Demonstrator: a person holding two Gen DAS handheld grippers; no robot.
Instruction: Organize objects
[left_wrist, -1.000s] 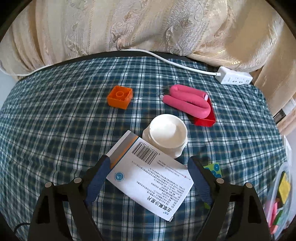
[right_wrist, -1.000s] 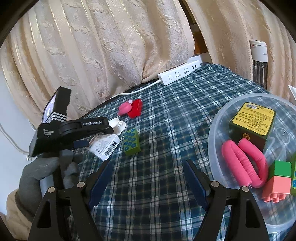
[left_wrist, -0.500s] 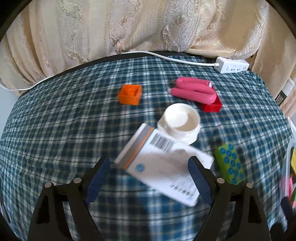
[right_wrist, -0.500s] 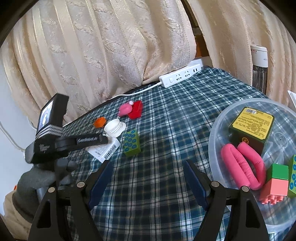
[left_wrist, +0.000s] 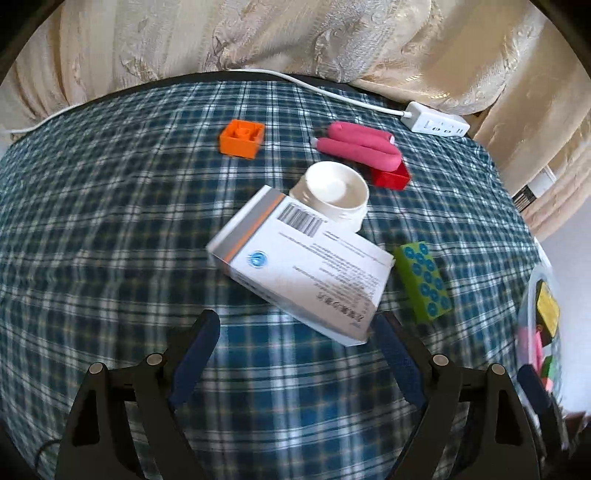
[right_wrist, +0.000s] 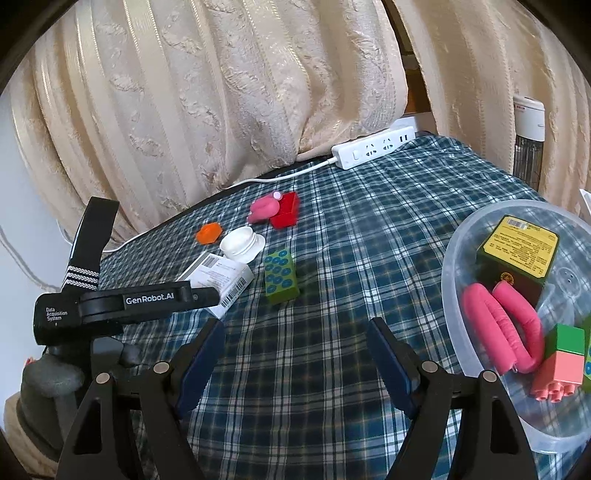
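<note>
A white medicine box (left_wrist: 303, 266) lies on the plaid cloth just ahead of my left gripper (left_wrist: 295, 328), which is open and empty; the box's near corner sits by the right fingertip. Behind the box are a white cup (left_wrist: 332, 192), an orange brick (left_wrist: 242, 138), a pink curler (left_wrist: 356, 147) on a red brick (left_wrist: 391, 177), and to the right a green dotted block (left_wrist: 423, 280). My right gripper (right_wrist: 295, 328) hangs open over bare cloth beside a clear tub (right_wrist: 454, 258) holding a yellow-labelled box (right_wrist: 517, 251), a pink curler (right_wrist: 498, 325) and a green-and-pink brick (right_wrist: 561, 354).
A white power strip (left_wrist: 436, 123) and its cable lie along the table's far edge, against cream curtains. The left tool's black housing (right_wrist: 129, 302), in a gloved hand, stands at the left of the right wrist view. A white heater (right_wrist: 528, 136) stands beyond the table's right side.
The left gripper has drawn back from the white box, which lay between its fingers and now lies ahead of them; the green block has come into its view. The right gripper has kept still.
</note>
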